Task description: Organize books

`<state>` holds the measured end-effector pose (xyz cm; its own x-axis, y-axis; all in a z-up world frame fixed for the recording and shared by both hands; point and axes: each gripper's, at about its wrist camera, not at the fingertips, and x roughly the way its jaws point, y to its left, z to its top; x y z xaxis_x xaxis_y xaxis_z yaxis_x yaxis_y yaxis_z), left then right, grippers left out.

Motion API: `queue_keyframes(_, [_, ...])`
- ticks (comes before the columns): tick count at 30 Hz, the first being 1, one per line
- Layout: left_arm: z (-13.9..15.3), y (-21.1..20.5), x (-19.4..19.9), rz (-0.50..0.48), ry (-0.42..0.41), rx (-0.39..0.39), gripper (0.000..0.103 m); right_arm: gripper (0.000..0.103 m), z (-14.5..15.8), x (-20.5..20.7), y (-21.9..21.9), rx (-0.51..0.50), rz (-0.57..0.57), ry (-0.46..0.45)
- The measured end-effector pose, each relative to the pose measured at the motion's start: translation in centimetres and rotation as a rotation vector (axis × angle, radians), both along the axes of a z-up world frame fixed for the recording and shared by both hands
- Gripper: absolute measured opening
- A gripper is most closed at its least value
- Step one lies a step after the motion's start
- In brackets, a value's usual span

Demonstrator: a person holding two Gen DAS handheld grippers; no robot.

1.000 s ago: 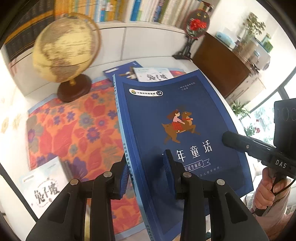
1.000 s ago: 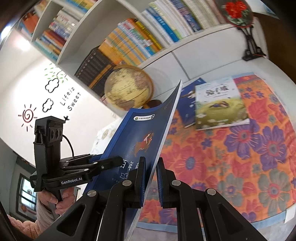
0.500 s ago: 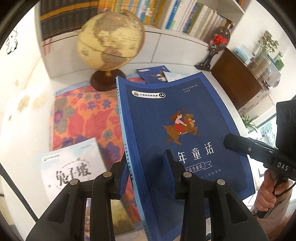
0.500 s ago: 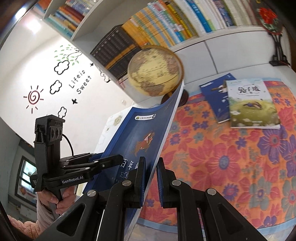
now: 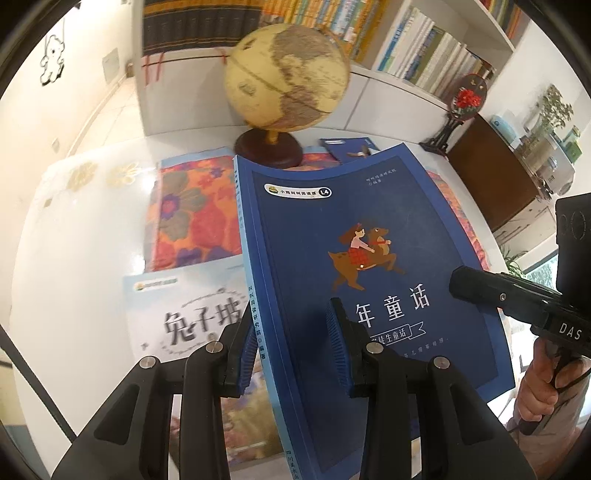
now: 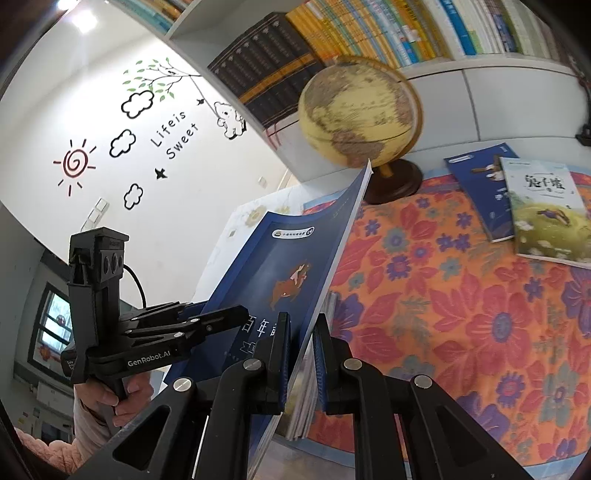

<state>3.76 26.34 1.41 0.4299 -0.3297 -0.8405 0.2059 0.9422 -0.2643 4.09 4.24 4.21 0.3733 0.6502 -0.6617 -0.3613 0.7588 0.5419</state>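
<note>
A large dark blue book (image 5: pixel 351 229) with a girl riding a deer on its cover is held tilted above the table by both grippers. My left gripper (image 5: pixel 293 350) is shut on its spine edge. My right gripper (image 6: pixel 301 356) is shut on its open page edge (image 6: pixel 332 266). Each wrist view shows the other gripper, the right gripper (image 5: pixel 480 290) and the left gripper (image 6: pixel 207 325), on the book. A white book (image 5: pixel 184 321) lies flat below the left gripper. A smaller blue book (image 6: pixel 476 184) and a green-and-white book (image 6: pixel 546 206) lie on the cloth at the far right.
A globe (image 5: pixel 288 74) on a dark wooden base stands at the back of the table. A floral orange cloth (image 6: pixel 461 314) covers the tabletop. Full bookshelves (image 6: pixel 369 33) run along the wall behind. A red ornament on a stand (image 5: pixel 467 99) stands at the back right.
Both grippers have carried the blue book leftward across the table. The white book on the left now lies right under the left gripper. Both grips are unchanged.
</note>
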Motion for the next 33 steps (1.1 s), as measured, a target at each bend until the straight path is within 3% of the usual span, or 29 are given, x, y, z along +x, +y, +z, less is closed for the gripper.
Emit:
queue_keyframes(17, [-4.1, 6.9, -2.6, 0.110, 0.063, 0.007, 0.033, 0.011, -4.1, 0.3, 7.5, -0.028, 0.106, 0.079])
queue_keyframes(33, [-7.8, 9.6, -3.3, 0.182, 0.138, -0.029, 0.033, 0.011, -7.9, 1.0, 10.7, -0.066, 0.145, 0.156])
